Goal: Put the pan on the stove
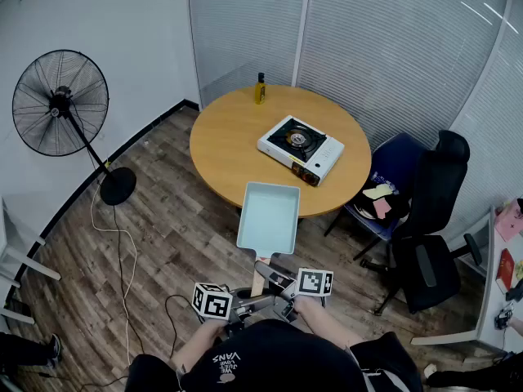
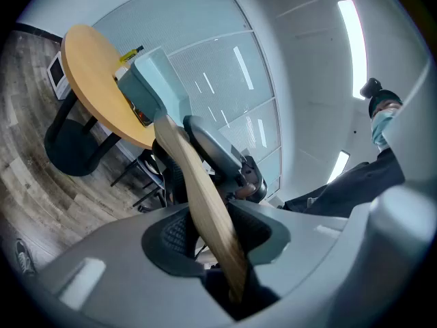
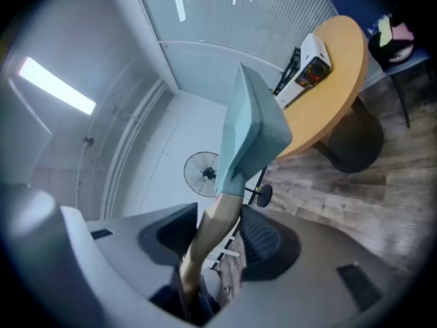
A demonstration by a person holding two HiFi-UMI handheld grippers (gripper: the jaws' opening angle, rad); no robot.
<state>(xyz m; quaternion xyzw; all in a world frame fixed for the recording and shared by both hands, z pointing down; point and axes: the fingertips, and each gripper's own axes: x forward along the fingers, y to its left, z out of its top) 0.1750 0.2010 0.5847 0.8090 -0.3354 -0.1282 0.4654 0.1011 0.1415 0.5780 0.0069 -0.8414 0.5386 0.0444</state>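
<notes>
Currently pan [image 1: 268,217] held short of the stove [image 1: 301,149]; left gripper [image 2: 208,219] clenched on its handle [image 1: 258,283], right gripper [image 3: 218,232] loose around it.

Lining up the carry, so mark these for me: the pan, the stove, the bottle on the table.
pan [image 1: 268,217], head view, middle of its pale blue floor.
stove [image 1: 297,141], head view, on the burner grate.
bottle [image 1: 260,91], head view, its yellow body.
</notes>
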